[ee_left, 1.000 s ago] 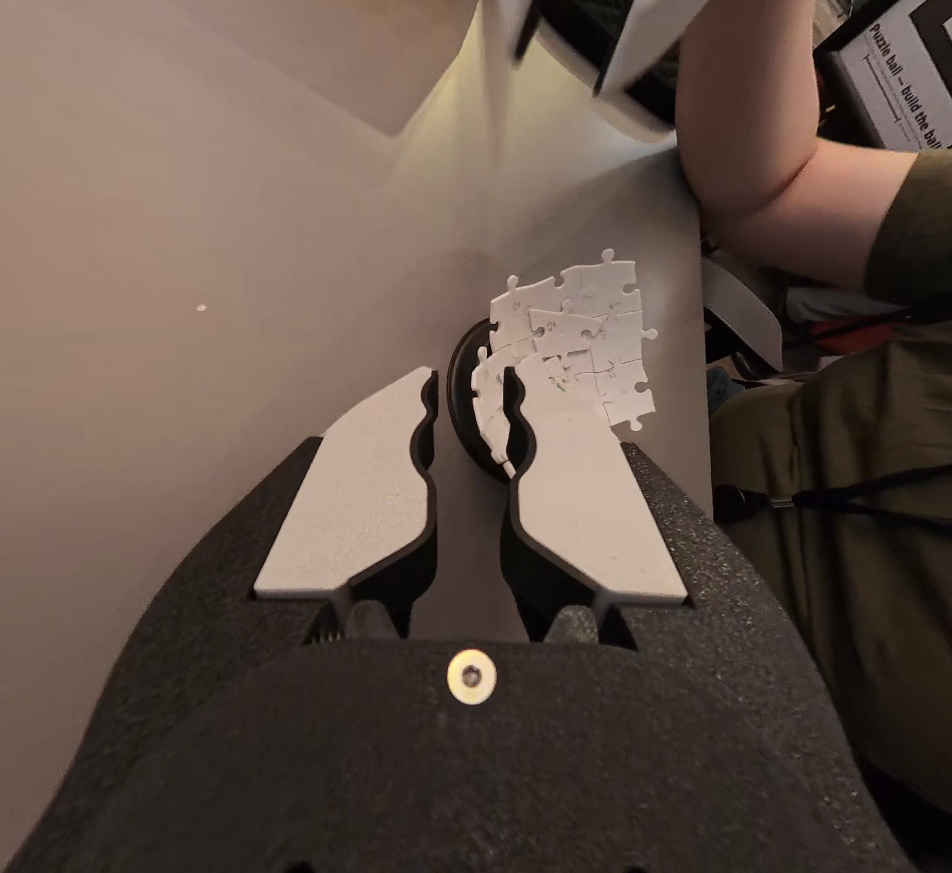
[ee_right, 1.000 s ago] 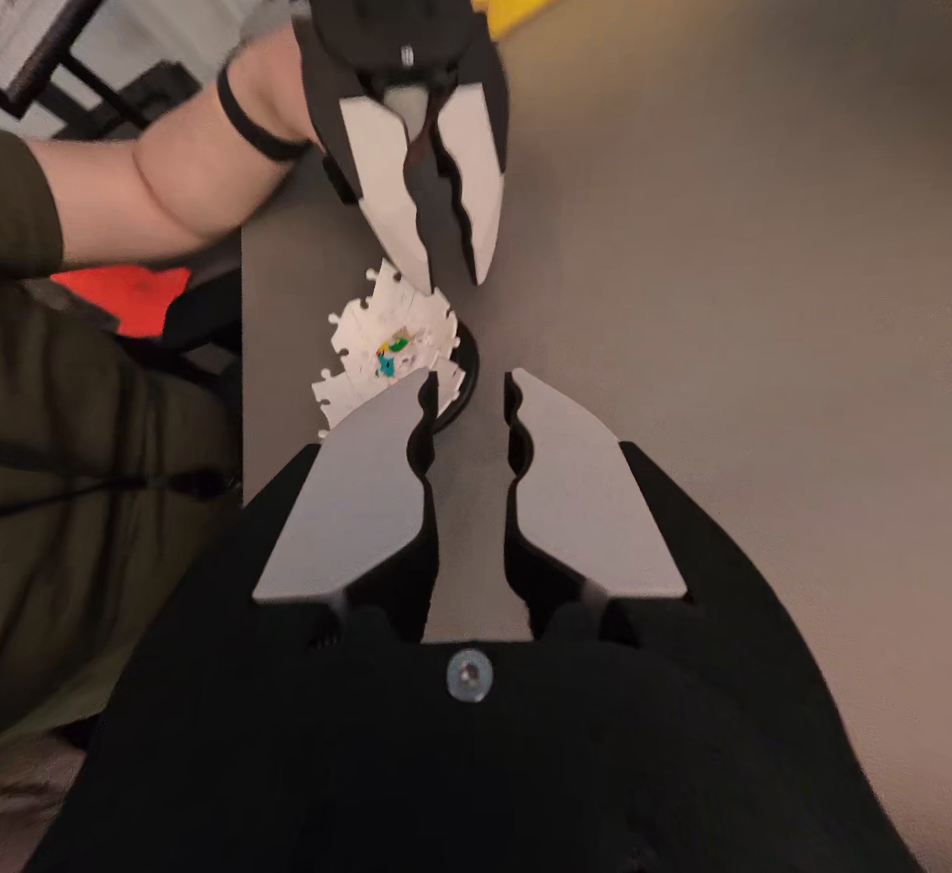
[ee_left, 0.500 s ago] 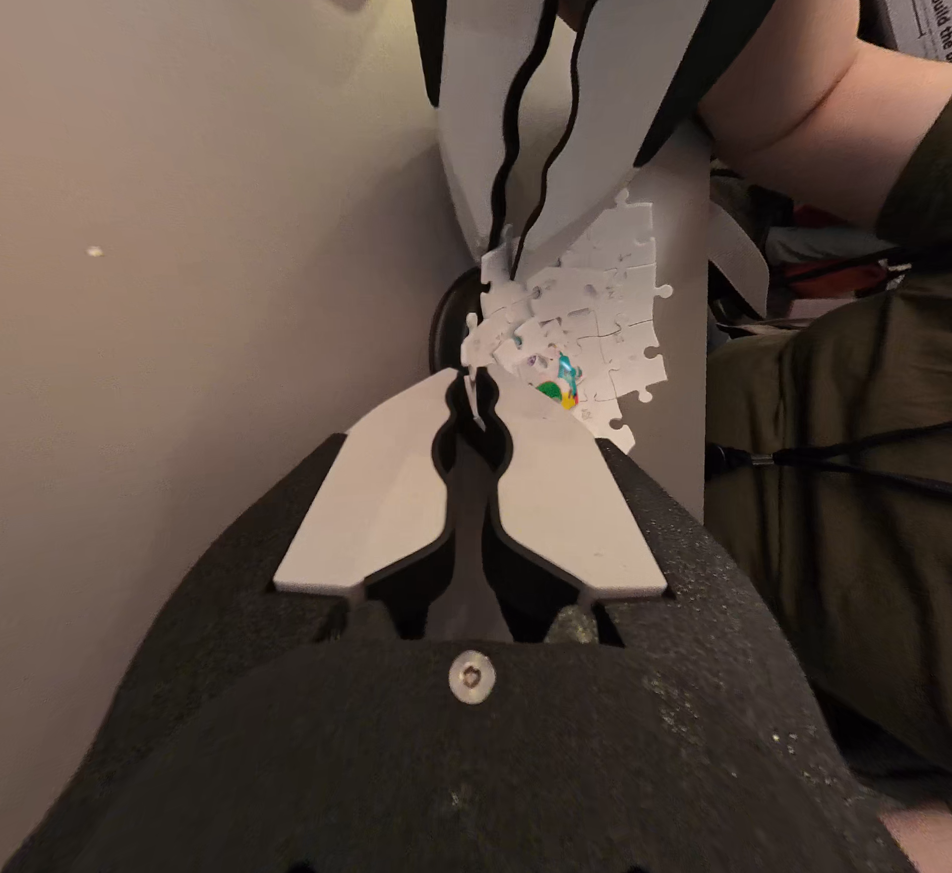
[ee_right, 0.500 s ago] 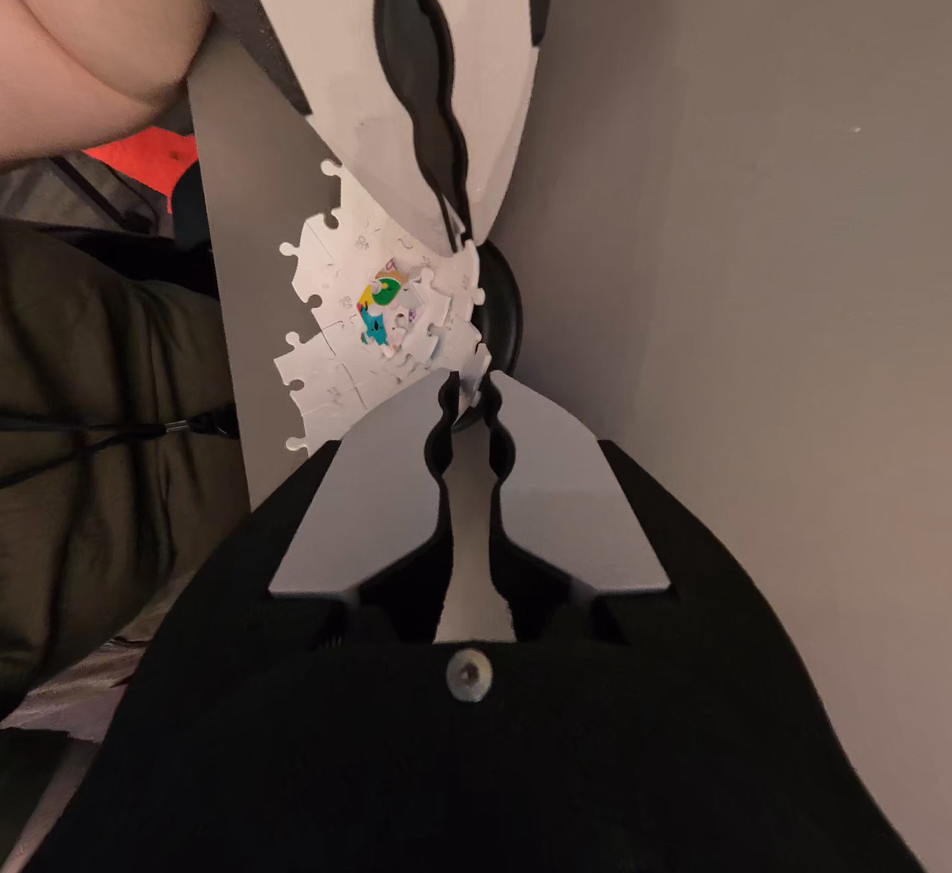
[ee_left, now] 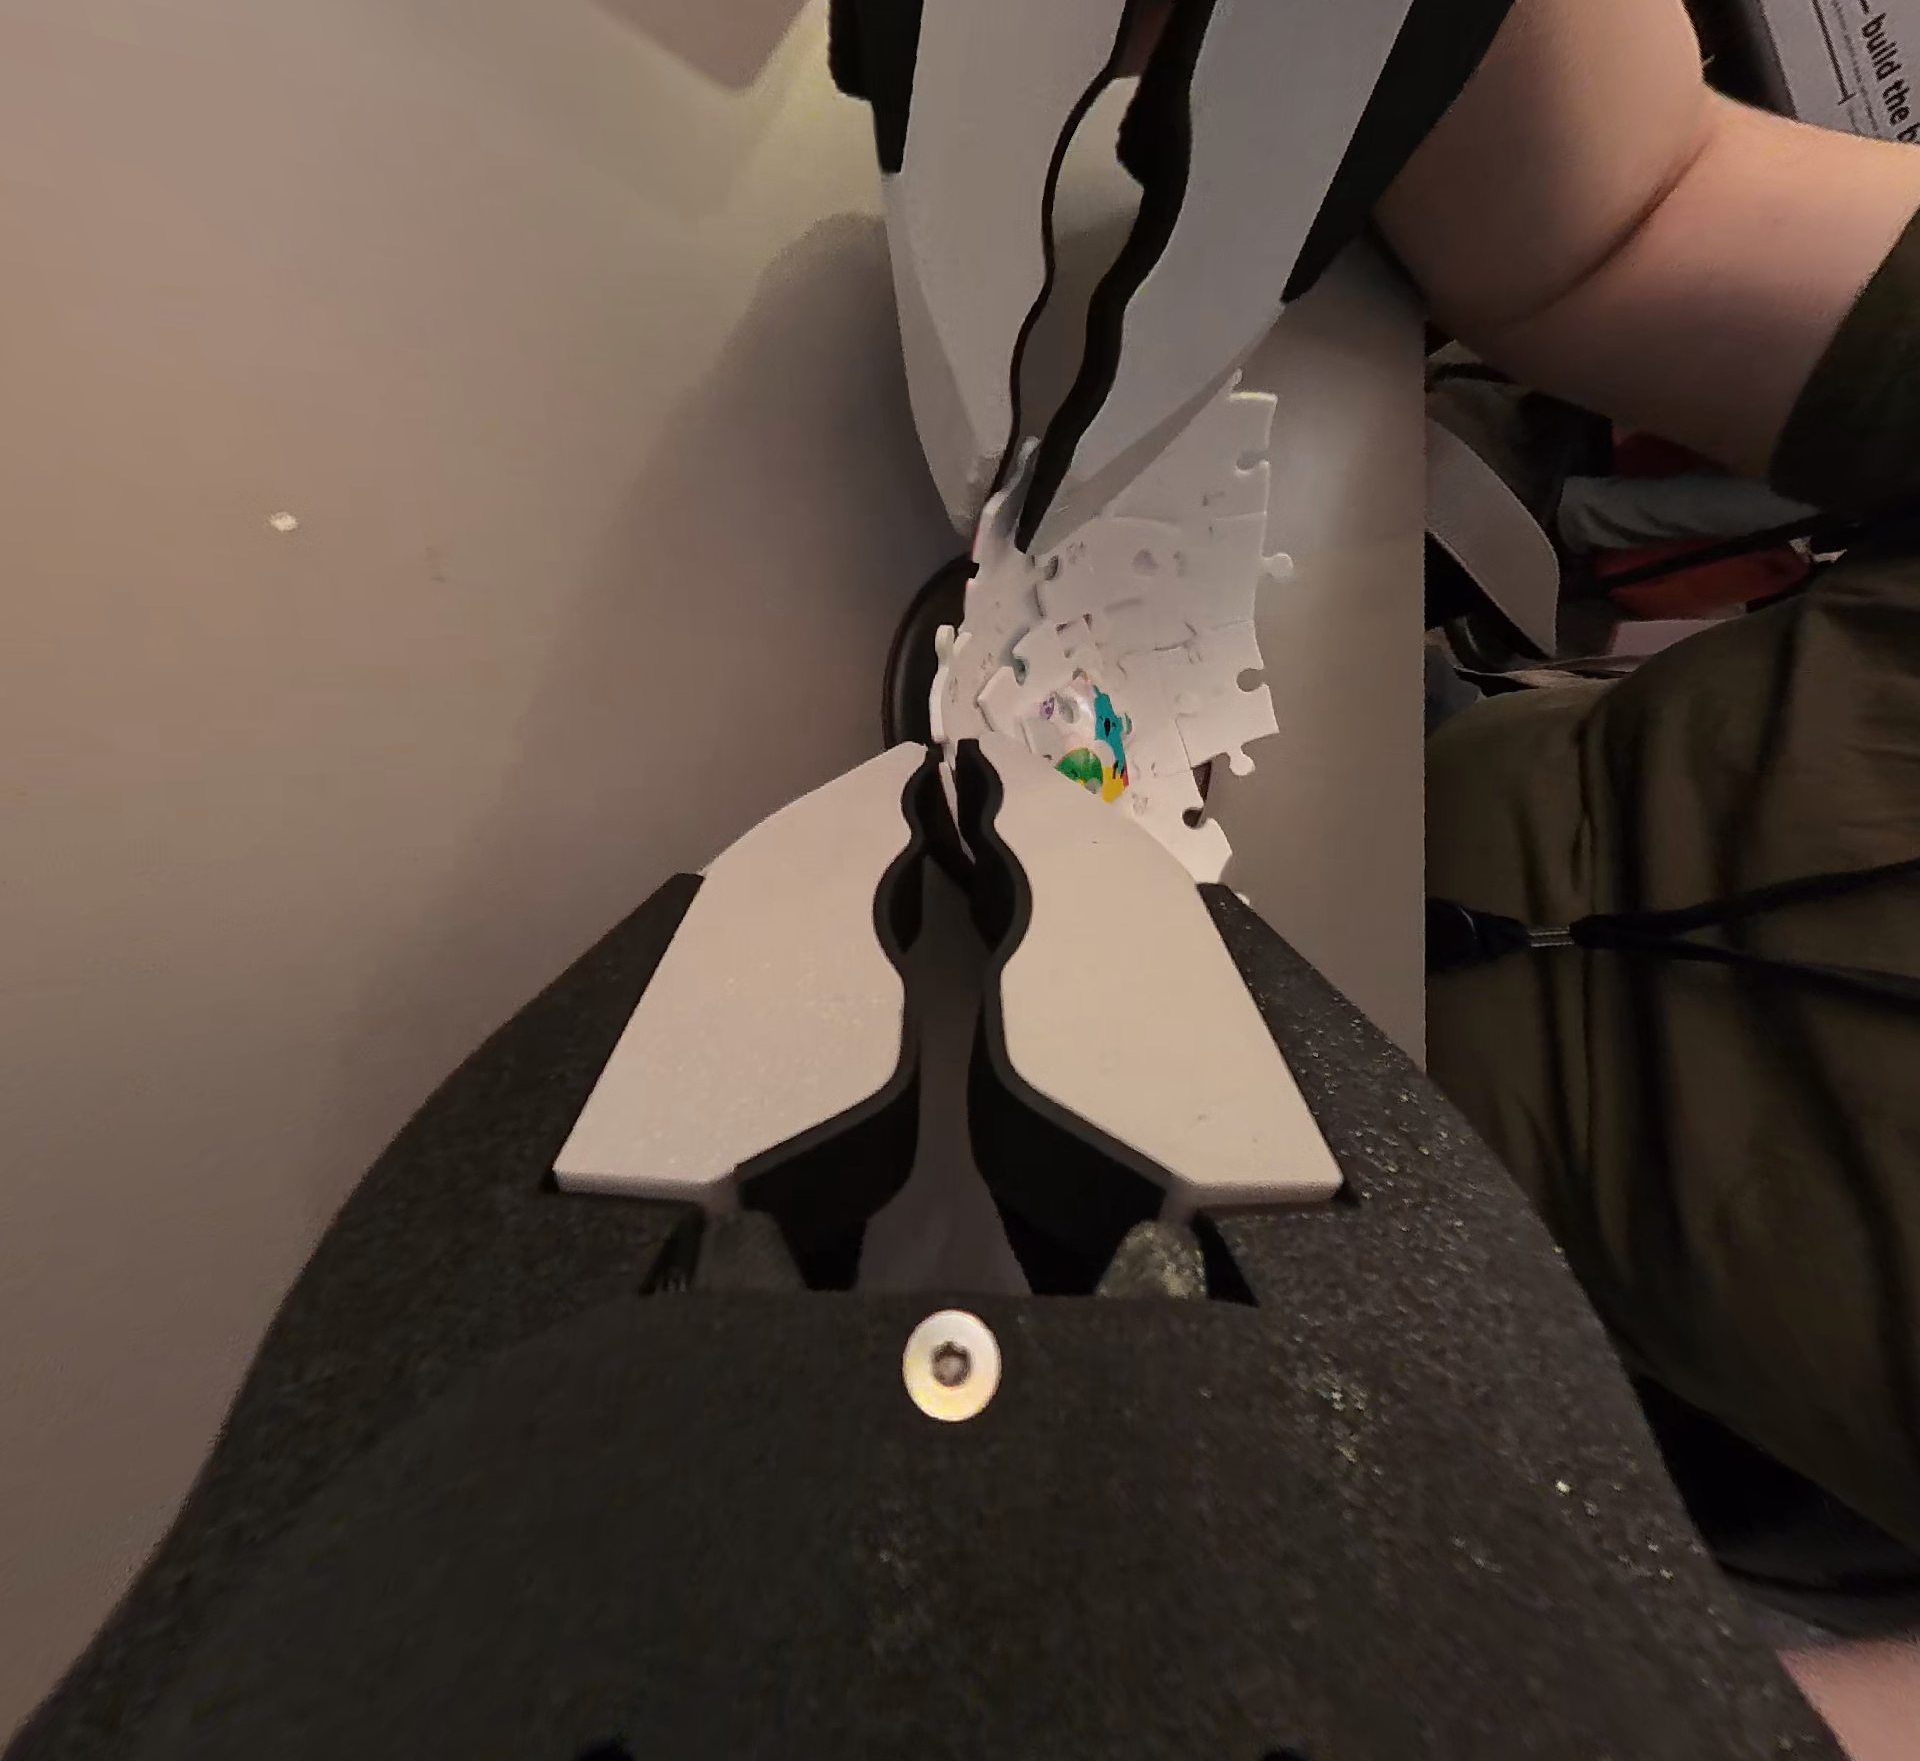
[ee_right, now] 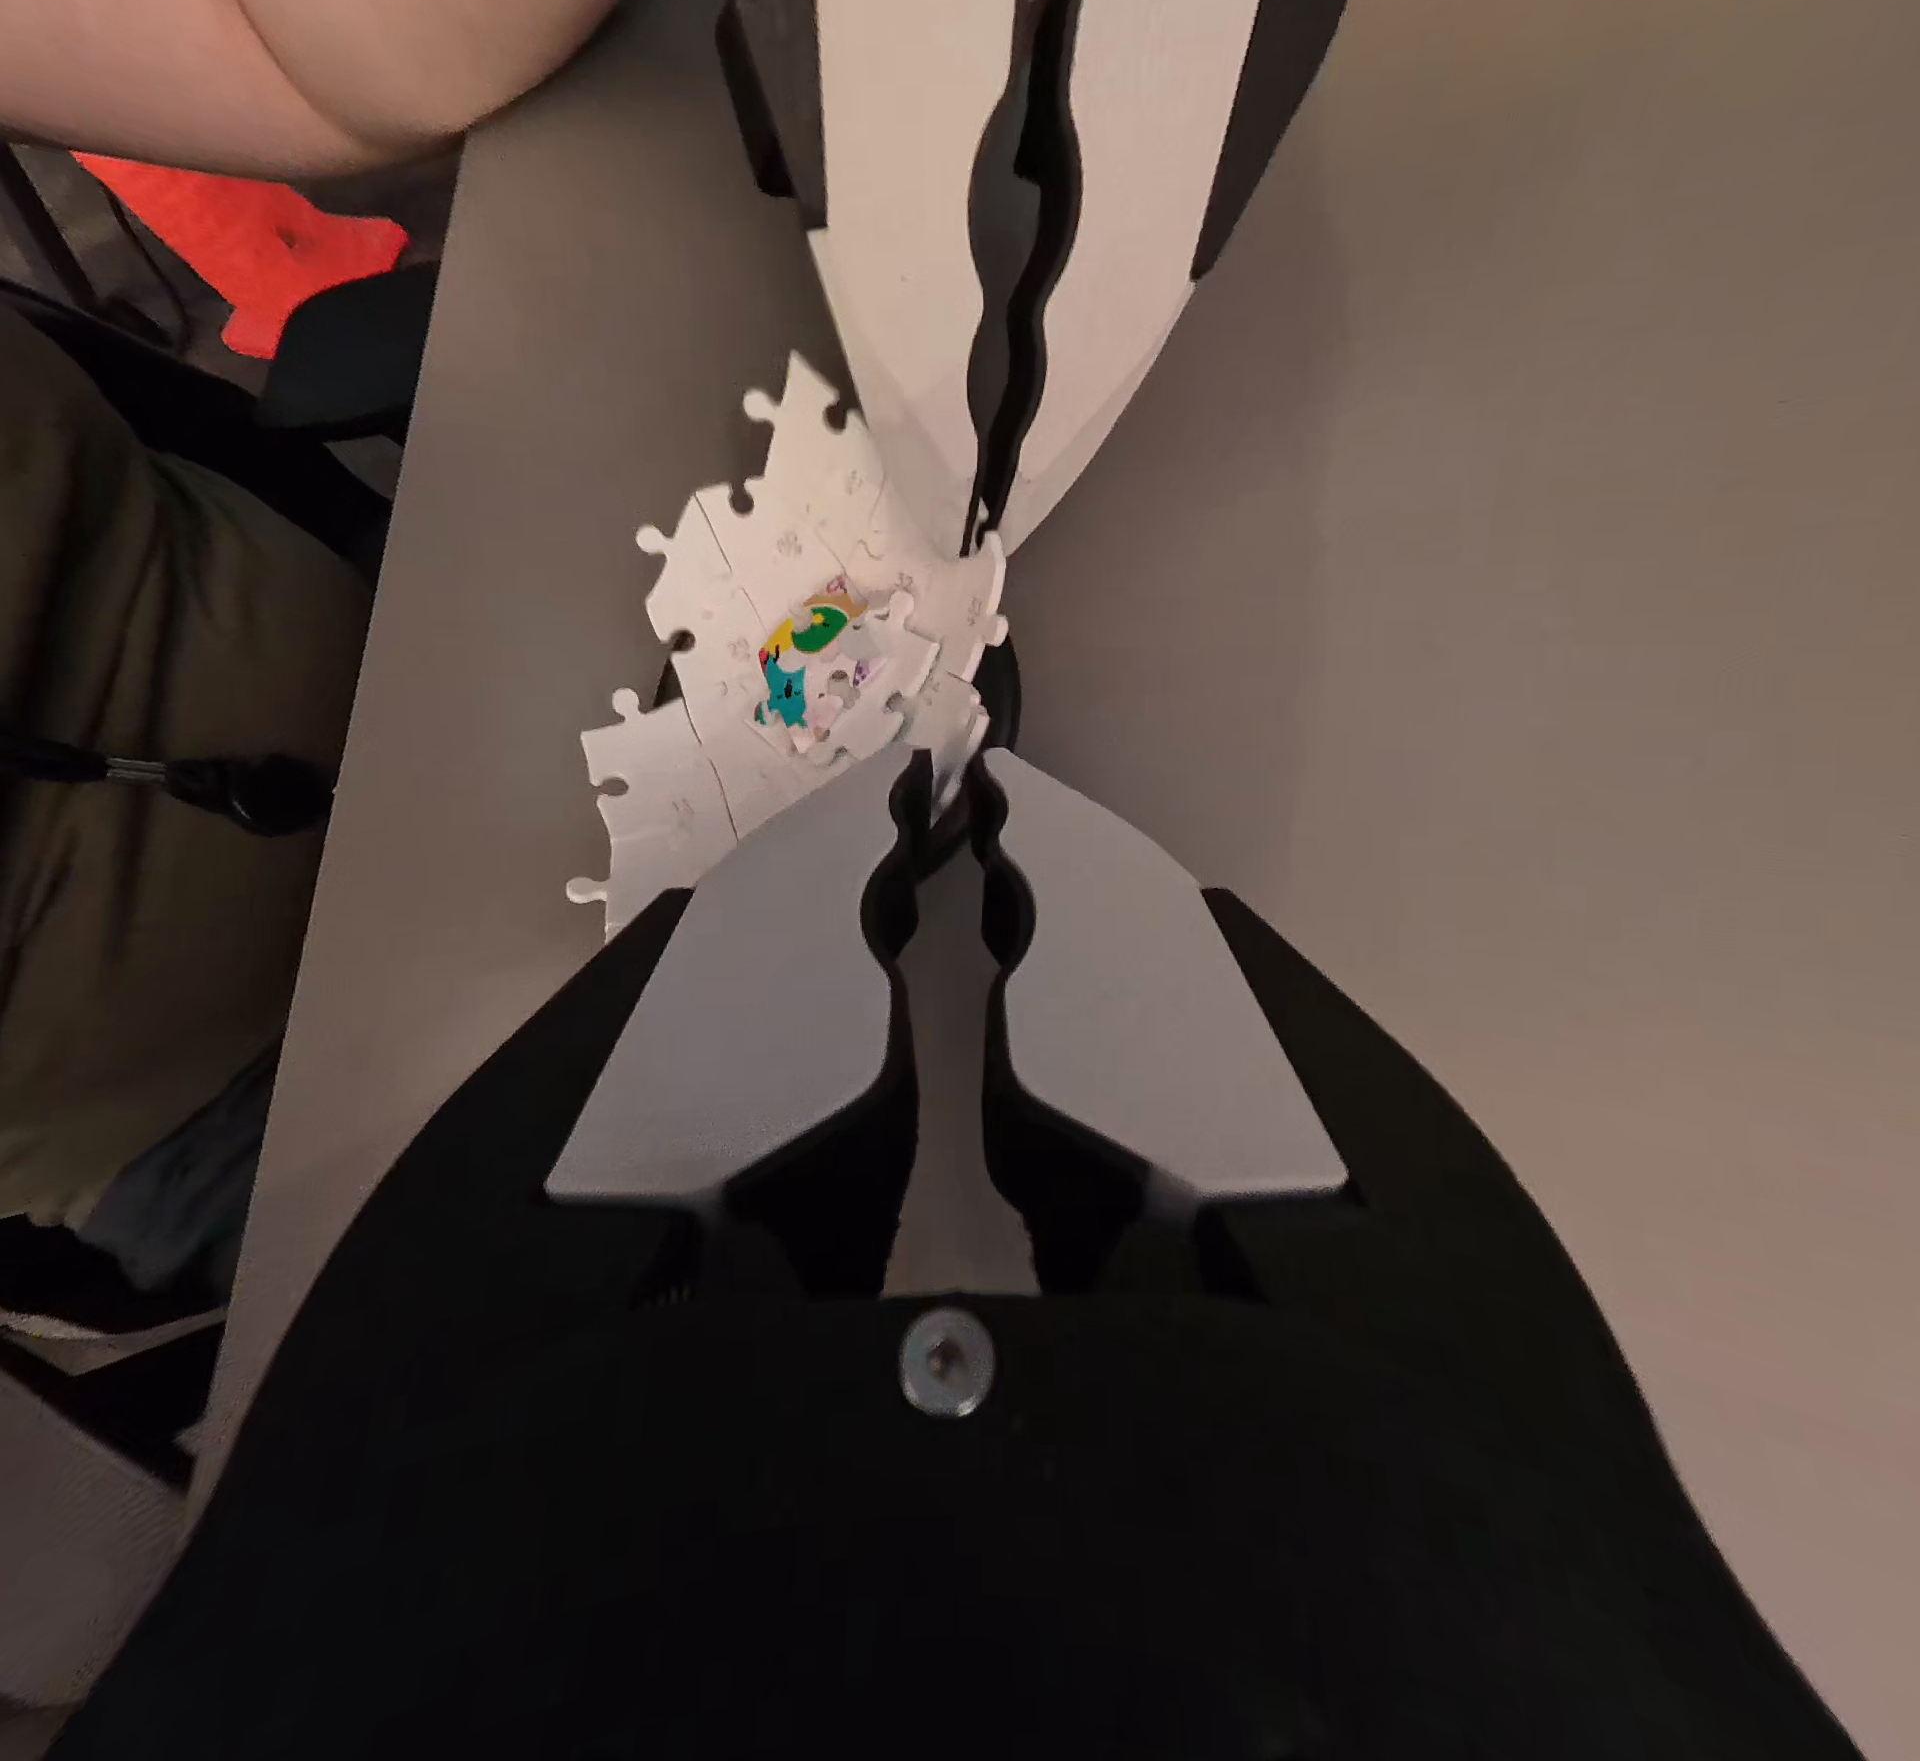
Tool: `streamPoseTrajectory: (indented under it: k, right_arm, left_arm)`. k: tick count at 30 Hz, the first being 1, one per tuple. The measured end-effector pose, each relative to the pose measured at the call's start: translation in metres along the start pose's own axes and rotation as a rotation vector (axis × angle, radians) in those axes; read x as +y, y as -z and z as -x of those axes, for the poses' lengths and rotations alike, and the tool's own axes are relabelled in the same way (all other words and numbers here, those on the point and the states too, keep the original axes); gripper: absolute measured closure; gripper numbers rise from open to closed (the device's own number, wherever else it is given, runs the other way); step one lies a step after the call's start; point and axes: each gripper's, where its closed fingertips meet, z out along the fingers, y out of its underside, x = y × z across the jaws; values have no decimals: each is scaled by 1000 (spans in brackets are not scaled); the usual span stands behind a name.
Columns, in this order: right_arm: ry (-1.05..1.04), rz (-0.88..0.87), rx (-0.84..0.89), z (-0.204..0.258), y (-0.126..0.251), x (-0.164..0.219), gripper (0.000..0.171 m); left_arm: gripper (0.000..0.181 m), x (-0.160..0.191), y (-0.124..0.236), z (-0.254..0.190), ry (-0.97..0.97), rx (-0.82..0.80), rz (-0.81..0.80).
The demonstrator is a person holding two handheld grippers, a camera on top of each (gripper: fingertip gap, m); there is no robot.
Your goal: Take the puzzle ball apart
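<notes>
**Two grips on one shell fragment**

Both grippers are clamped on the puzzle ball (ee_left: 1127, 662), now only a curved fragment of white interlocked pieces with a little colour inside. It stands on a dark ring stand (ee_left: 906, 662) near the edge of the grey table (ee_left: 416, 568). The left gripper (ee_left: 943, 753) pinches the rim on one side, while the right gripper (ee_right: 948, 761) nips the opposite edge, probably so that one steadies the fragment while the other peels a piece away.

Both claws now clamped on puzzle ball (ee_left: 1143, 631).
</notes>
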Motion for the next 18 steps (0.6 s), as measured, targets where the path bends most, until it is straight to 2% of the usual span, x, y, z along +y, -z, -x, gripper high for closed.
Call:
streamPoseTrajectory:
  k: [6,9,10,12,18]
  right_arm:
    - [-37,-70,-20,-6,4,-5,166]
    - [-4,-88,-17,-2,3,-13,167]
    - [14,-87,3,-2,4,-15,167]
    - [26,-74,37,-4,4,-17,167]
    - [-13,-53,34,-6,-2,-12,166]
  left_arm:
    - [178,-4,3,-1,6,16,-28]
    - [156,-13,4,-3,10,40,-85]
    - [156,-13,3,-5,16,68,-86]
    - [172,-8,2,-13,10,126,-58]
    - [176,-3,-2,-6,-35,42,-12]
